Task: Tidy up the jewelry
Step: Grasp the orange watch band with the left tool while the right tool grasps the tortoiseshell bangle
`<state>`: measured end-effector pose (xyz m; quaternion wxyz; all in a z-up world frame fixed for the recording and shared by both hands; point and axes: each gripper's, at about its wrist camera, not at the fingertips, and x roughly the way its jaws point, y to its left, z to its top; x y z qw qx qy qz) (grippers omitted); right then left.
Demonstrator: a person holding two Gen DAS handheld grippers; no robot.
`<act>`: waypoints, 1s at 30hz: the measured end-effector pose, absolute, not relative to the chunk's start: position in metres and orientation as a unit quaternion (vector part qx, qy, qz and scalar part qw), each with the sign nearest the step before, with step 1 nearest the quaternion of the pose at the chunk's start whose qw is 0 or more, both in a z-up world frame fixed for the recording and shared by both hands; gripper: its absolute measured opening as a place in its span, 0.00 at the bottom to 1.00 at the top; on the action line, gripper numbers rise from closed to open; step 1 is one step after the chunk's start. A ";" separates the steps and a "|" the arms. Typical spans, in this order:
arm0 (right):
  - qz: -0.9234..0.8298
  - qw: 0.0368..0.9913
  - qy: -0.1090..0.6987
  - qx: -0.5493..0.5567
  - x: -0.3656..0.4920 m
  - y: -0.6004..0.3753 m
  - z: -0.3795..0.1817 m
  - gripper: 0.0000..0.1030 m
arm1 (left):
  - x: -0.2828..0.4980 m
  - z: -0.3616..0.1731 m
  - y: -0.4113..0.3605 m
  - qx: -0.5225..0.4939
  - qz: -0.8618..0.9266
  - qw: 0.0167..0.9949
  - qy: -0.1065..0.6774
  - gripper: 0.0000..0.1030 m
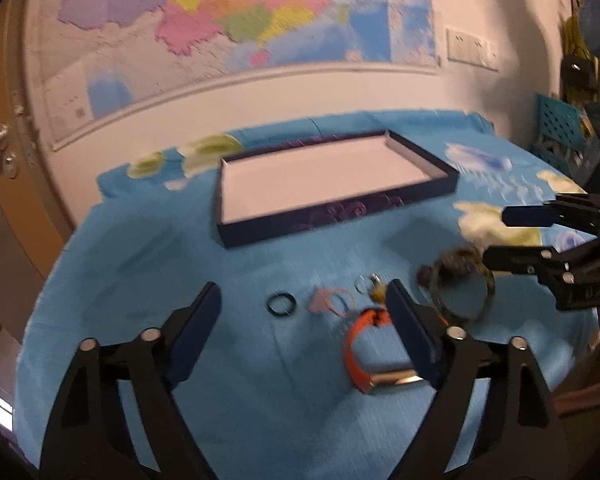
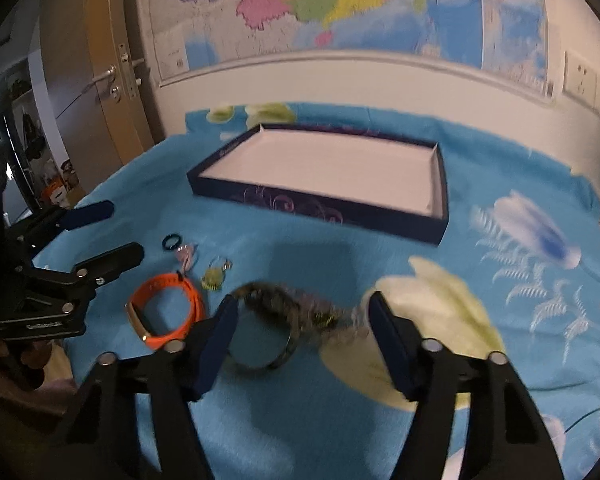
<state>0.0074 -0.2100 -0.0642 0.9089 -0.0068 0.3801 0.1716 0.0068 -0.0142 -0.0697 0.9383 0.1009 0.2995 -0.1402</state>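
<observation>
Wall map point(image 2: 340, 4): coloured regions on pale wall behind the bench; largest item in view.

Blue floral cloth point(image 1: 140, 280): covers the whole bench; white and yellow flowers printed on it.

Door point(image 2: 92, 92): brown, with metal handle, at the left of the right wrist view.

Box tray point(image 1: 332, 200): dark blue rim with purple swirl pattern, pale bare inside; sits at the far middle of the cloth, well apart from the jewelry.

My left hand-held gripper point(image 1: 304, 312): jaws wide apart, nothing pressed between them; it hovers over the near row of jewelry, with the black ring and pink piece lying in the gap and the orange band at its right finger.

My right hand-held gripper point(image 2: 300, 320): jaws apart at a middling width, not gripping; the dark bangle lies in the gap between them, blurred.

Dark bangle point(image 2: 276, 320): mottled, beside a tangle of dark beads; on the cloth nearest the right hand-held gripper.

Orange band point(image 2: 168, 308): looped, with a gold metal plate; lies left of the bangle.

Pink piece point(image 1: 332, 300): thin loops, blurred; between the orange band and the black ring.

Yellow charm point(image 2: 214, 276): small, with a metal ring; just beyond the orange band.

Black ring point(image 1: 281, 303): smallest item; flat on the cloth at the left end of the row.
</observation>
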 end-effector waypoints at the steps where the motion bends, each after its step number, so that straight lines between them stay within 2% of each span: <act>1: 0.174 0.904 0.389 -0.003 0.007 -0.210 -0.067 0.53 | 0.007 -0.073 -0.015 0.102 -0.147 0.935 0.307 0.74; 2: 0.178 0.900 0.399 0.001 0.007 -0.210 -0.070 0.50 | 0.008 -0.075 -0.016 0.104 -0.153 0.932 0.312 0.71; 4: 0.183 0.893 0.412 0.003 0.005 -0.208 -0.075 0.37 | 0.010 -0.079 -0.019 0.107 -0.163 0.926 0.323 0.67; 6: 0.186 0.889 0.418 0.005 0.004 -0.207 -0.078 0.29 | 0.011 -0.082 -0.021 0.112 -0.171 0.922 0.329 0.60; 12: 0.190 0.883 0.428 0.022 0.009 -0.207 -0.083 0.12 | 0.016 -0.093 -0.026 0.112 -0.196 0.906 0.359 0.41; 14: 0.189 0.881 0.433 0.027 0.012 -0.208 -0.085 0.10 | 0.019 -0.097 -0.028 0.112 -0.201 0.899 0.372 0.36; 16: 0.188 0.881 0.433 0.030 0.013 -0.209 -0.085 0.08 | 0.021 -0.101 -0.027 0.110 -0.201 0.894 0.385 0.28; 18: 0.191 0.881 0.432 0.037 0.014 -0.212 -0.084 0.05 | 0.024 -0.104 -0.027 0.105 -0.204 0.889 0.396 0.13; 20: 0.193 0.881 0.430 0.039 0.014 -0.213 -0.082 0.05 | 0.025 -0.105 -0.028 0.104 -0.211 0.885 0.401 0.08; 30: 0.204 0.885 0.415 0.047 0.015 -0.219 -0.068 0.05 | 0.021 -0.094 -0.024 0.085 -0.221 0.884 0.402 0.05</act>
